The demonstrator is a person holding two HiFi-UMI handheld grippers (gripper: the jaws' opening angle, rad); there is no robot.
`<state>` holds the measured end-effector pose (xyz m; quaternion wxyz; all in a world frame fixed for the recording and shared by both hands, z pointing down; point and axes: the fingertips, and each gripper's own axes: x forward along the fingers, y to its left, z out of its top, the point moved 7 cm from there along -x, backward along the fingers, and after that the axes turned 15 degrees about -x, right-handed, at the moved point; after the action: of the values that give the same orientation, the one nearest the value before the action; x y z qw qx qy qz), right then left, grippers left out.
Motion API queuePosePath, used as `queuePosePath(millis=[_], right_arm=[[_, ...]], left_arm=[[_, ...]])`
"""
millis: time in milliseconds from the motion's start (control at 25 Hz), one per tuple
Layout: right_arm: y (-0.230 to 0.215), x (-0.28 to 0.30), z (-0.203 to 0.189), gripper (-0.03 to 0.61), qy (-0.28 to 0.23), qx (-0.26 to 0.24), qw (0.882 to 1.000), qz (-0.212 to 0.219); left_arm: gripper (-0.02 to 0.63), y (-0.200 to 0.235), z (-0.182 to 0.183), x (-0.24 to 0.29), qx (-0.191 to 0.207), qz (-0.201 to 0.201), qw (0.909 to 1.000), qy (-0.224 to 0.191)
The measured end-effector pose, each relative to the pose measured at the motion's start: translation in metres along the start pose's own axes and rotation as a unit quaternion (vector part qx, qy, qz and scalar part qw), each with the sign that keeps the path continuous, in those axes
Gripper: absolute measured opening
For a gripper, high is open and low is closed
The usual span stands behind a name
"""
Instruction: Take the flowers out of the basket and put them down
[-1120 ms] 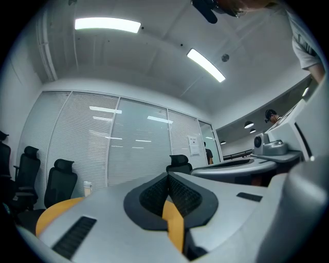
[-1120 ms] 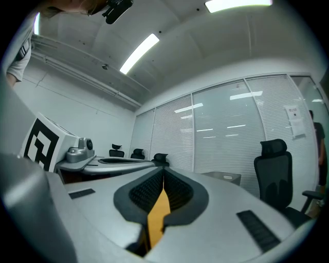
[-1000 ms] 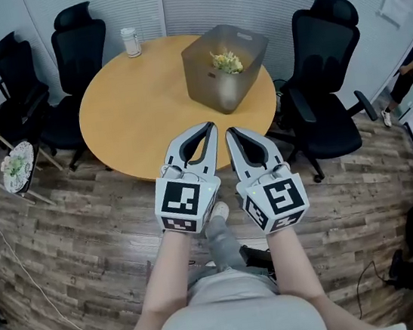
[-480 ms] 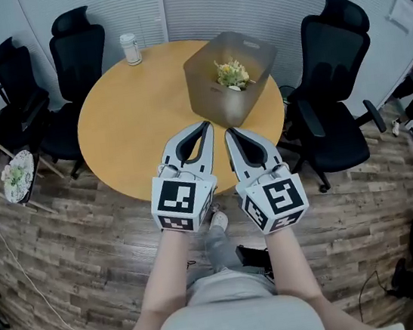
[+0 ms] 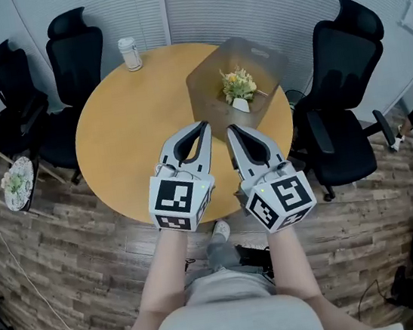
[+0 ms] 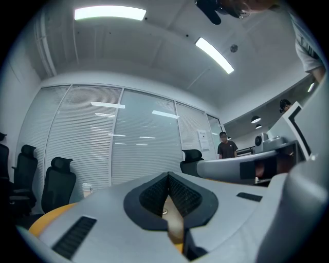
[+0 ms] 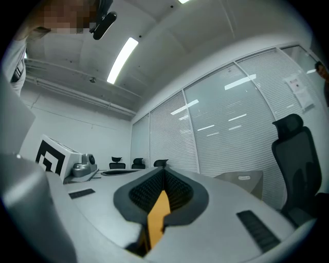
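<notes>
A translucent grey basket (image 5: 214, 83) stands on the far right part of the round wooden table (image 5: 133, 132). Pale yellow-green flowers (image 5: 237, 85) in a small white pot sit inside it. The basket's rim (image 7: 244, 178) also shows in the right gripper view. My left gripper (image 5: 205, 125) and right gripper (image 5: 230, 129) hover side by side over the table's near edge, short of the basket. Both are shut with nothing between the jaws, as the left gripper view (image 6: 168, 175) and right gripper view (image 7: 164, 172) show. Neither touches the basket.
A white lidded cup (image 5: 128, 53) stands at the table's far edge. Black office chairs (image 5: 348, 87) ring the table, with more of them (image 5: 73, 57) at the left. A plate-like item (image 5: 16, 179) sits on a stand at the far left. A person (image 6: 225, 147) stands in the distance.
The table and basket have drawn nearer and lower in the head view, so both grippers now reach over the table edge. The flowers show more plainly. Both grippers stay shut.
</notes>
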<state>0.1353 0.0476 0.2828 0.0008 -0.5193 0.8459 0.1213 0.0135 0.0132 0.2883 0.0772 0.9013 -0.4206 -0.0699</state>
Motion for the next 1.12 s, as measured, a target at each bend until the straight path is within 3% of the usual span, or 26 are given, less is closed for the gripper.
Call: queuePosePath(millis=[240,600,1120], right_arm=[[-0.027,0.033,-0.008,0.026,0.025,-0.060,0.998,0.006],[-0.061,0.082,-0.018,0.026,0.059,-0.061,0.996,-0.007],[-0.117,0.146,-0.028,0.025,0.073,-0.044,0.996,-0.004]], left_arm=[[0.003,0.023,0.002,0.036,0.001,0.001,1.0000,0.003],[0.003,0.055,0.011,0.090,0.014,-0.009,0.9997,0.016],[0.003,0.100,0.049,0.177,0.045,-0.055,0.9971,0.026]])
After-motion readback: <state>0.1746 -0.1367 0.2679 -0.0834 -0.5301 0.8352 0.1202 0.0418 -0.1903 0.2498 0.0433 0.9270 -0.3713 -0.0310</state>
